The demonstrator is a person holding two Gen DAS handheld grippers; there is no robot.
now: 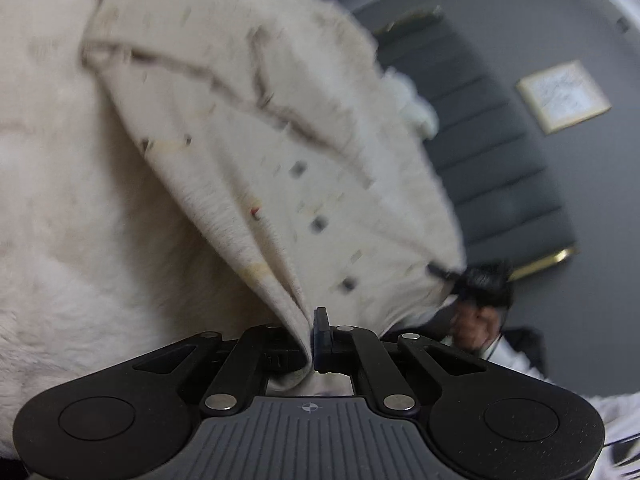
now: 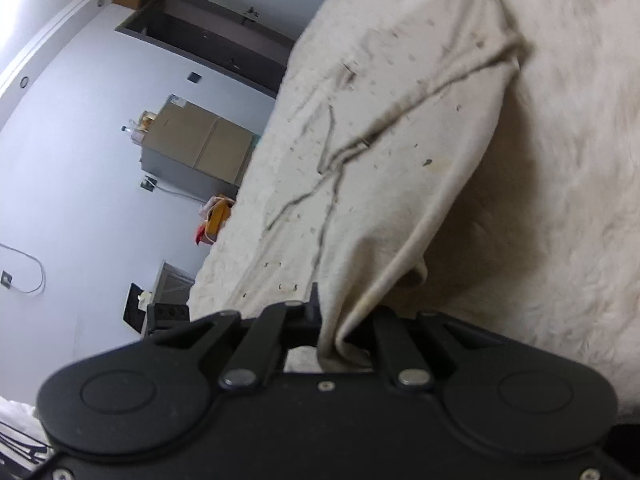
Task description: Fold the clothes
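A cream garment [image 1: 256, 128] with small dark specks and dark seam lines is lifted off a white fluffy bed cover [image 1: 60, 220]. My left gripper [image 1: 314, 336] is shut on a bunched edge of the garment. At the right of the left wrist view, the other gripper [image 1: 480, 280] and a hand [image 1: 468, 324] hold a far corner of the same cloth. In the right wrist view the garment [image 2: 384, 152] hangs stretched away from my right gripper [image 2: 324, 320], which is shut on a folded edge of it. The cloth hides one finger of each gripper.
The fluffy bed cover [image 2: 568, 200] fills the right of the right wrist view. A grey padded headboard [image 1: 492, 168] and a framed picture [image 1: 564, 96] are behind the garment. A cabinet [image 2: 200, 148], a dark doorway [image 2: 208, 36] and a pale wall lie at the left.
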